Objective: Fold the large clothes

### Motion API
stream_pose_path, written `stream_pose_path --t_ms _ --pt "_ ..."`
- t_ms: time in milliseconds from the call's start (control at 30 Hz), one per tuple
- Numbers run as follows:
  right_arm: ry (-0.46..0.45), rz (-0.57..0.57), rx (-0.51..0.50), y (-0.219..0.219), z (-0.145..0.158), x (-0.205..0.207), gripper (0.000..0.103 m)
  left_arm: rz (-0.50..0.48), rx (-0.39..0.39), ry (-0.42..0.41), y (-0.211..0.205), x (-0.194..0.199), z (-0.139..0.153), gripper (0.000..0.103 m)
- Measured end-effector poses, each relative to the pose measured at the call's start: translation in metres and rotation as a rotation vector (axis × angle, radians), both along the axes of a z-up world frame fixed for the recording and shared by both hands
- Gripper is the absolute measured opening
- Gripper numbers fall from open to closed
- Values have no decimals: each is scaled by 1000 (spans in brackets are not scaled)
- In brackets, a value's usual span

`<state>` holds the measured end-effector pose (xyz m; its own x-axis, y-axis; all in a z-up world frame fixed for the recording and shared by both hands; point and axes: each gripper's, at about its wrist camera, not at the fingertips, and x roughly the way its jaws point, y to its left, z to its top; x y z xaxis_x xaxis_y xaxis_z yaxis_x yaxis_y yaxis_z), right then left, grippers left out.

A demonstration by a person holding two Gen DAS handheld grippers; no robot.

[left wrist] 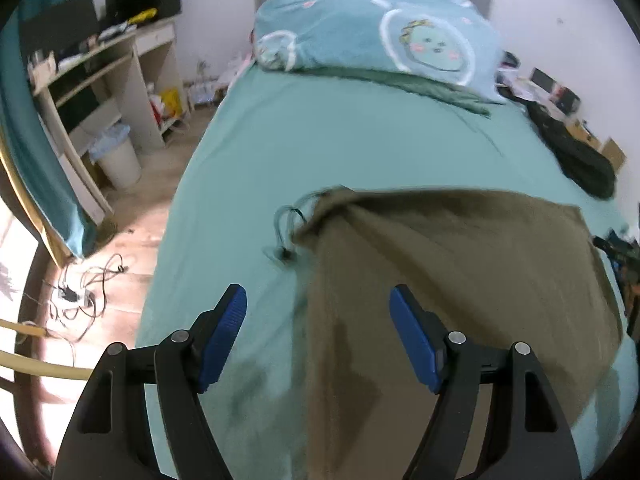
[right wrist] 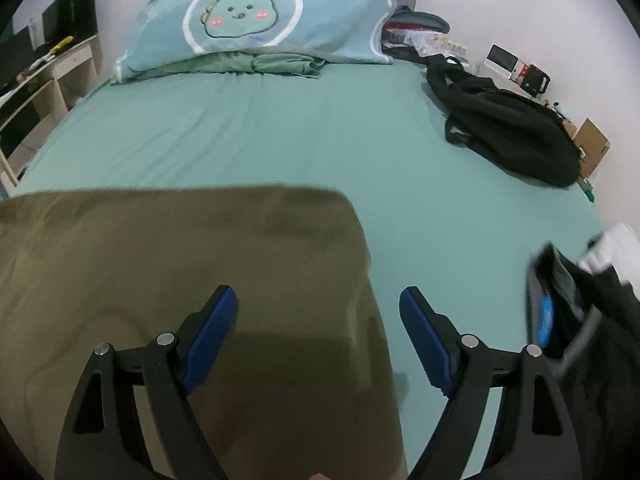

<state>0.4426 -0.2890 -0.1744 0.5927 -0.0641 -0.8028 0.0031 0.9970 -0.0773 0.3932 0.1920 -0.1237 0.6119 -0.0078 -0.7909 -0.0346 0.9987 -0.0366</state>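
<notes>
Hovering over the bed, both grippers are pointing down at an olive-brown garment (left wrist: 460, 272) that is lying spread on the teal sheet (left wrist: 320, 152), near the foot end of the mattress. The left gripper (left wrist: 318, 300) is hanging above the garment's left edge, its blue pads (left wrist: 228, 332) standing wide apart with nothing between them; one pad is sitting over bare sheet, the other over the cloth. Just beyond that edge a thin drawstring (left wrist: 286, 224) is curling out from the garment's far left corner onto the sheet. In the right wrist view the right gripper (right wrist: 318, 300) is floating over the garment's right edge (right wrist: 192, 260), jaws spread just as wide and gripping nothing, the left pad above the fabric and the right pad above the sheet. The cloth is looking flat and smooth there, with a rounded far right corner. At the head of the bed a blue quilt (right wrist: 256, 20) with a cartoon dinosaur face is lying bunched up. A black backpack (right wrist: 508, 128) is resting on the right side of the mattress, well apart from the garment, and a dark bundle of clothes (right wrist: 592, 328) is lying at the near right. Off the left side, a desk (left wrist: 100, 68), a white bin (left wrist: 120, 160) and a tangle of cables (left wrist: 84, 296) on the wooden floor are showing.
</notes>
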Motion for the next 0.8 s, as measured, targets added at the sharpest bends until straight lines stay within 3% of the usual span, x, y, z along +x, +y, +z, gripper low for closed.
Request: stream_pose_path --t_ms 200,367,500,633,800 --pt "-12 -5 18 1 9 -63 83 -26 27 -88 -25 -71 27 78" --pt "-11 -17 21 1 9 -95 83 2 -2 -151 -36 -112 28 78" --pt "-34 -52 60 -5 10 -115 83 27 28 -160 -41 -123 13 78" --pt "-42 -78 104 -9 2 -128 84 81 -20 -165 -42 -136 -7 78" --pt "-43 -96 158 -12 -10 -140 96 97 -14 -127 -50 -135 -39 78"
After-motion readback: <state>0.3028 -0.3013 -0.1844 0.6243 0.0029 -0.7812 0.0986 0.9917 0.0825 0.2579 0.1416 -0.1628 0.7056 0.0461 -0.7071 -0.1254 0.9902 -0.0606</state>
